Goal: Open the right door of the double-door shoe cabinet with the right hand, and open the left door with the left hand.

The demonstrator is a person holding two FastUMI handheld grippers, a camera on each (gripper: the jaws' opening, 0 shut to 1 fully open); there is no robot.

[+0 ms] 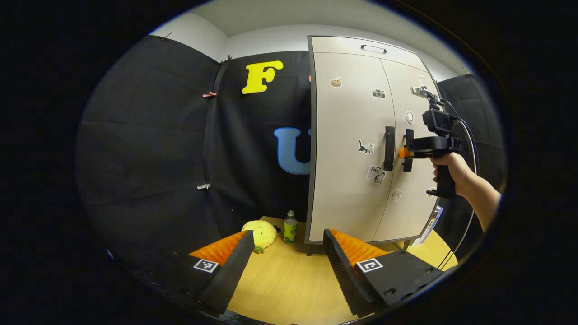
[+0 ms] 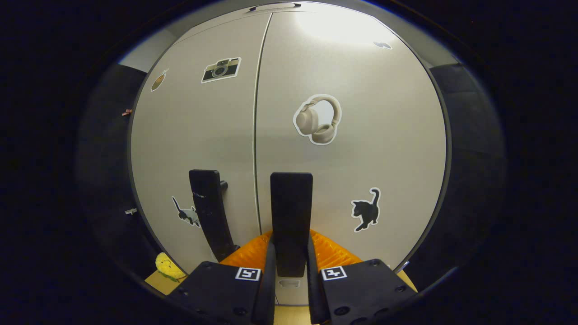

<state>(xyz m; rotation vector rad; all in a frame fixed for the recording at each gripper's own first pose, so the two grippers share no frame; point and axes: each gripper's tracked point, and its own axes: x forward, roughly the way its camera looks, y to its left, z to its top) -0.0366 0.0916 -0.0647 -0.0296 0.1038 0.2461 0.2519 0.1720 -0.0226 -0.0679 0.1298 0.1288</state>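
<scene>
Right tongs clamp upright right door handle; left tongs wide open, empty.

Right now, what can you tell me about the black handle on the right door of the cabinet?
The right door handle is a flat, upright black bar, plastic or metal by its look. It sits on the pale right door, close to the seam between the two doors, beside its twin on the left door. The right gripper has its two fingers closed around its lower part, one on each side. In the left gripper view the same handle shows with that gripper clamped on it. The door looks closed.
</scene>
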